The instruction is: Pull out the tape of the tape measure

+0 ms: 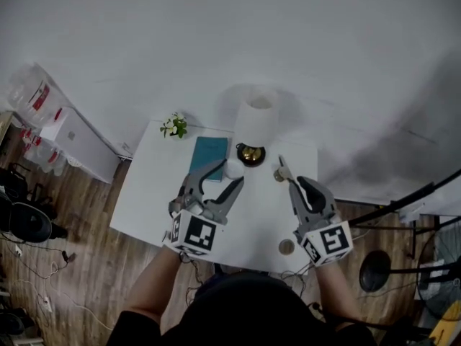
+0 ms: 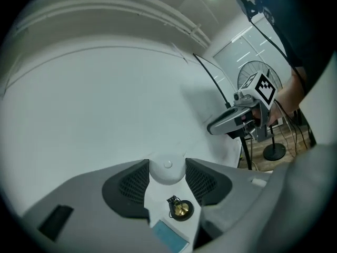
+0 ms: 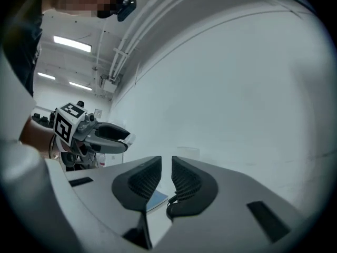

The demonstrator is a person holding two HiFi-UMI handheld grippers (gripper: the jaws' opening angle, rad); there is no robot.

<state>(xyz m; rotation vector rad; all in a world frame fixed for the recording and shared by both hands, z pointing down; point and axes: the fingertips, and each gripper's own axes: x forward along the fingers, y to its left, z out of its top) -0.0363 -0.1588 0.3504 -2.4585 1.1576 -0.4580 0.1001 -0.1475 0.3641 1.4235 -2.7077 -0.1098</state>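
Observation:
A small round white tape measure (image 1: 233,169) is raised over the white table (image 1: 144,211), with my left gripper (image 1: 232,171) shut on it. In the left gripper view its domed white case (image 2: 167,171) sits pressed between the two dark pads (image 2: 132,183). No tape shows drawn out. My right gripper (image 1: 282,167) hovers a short way to the right at about the same height. In the right gripper view its jaws (image 3: 166,166) stand a narrow slit apart with nothing between them. A small grey bit shows by its tips in the head view; whether it is held I cannot tell.
On the table lie a teal book (image 1: 209,156), a gold bell on a black base (image 1: 251,154), a white paper roll (image 1: 257,117), a small plant (image 1: 173,126) and a round disc (image 1: 287,247). A white wall is behind; stands and cables crowd the floor at right (image 1: 374,269).

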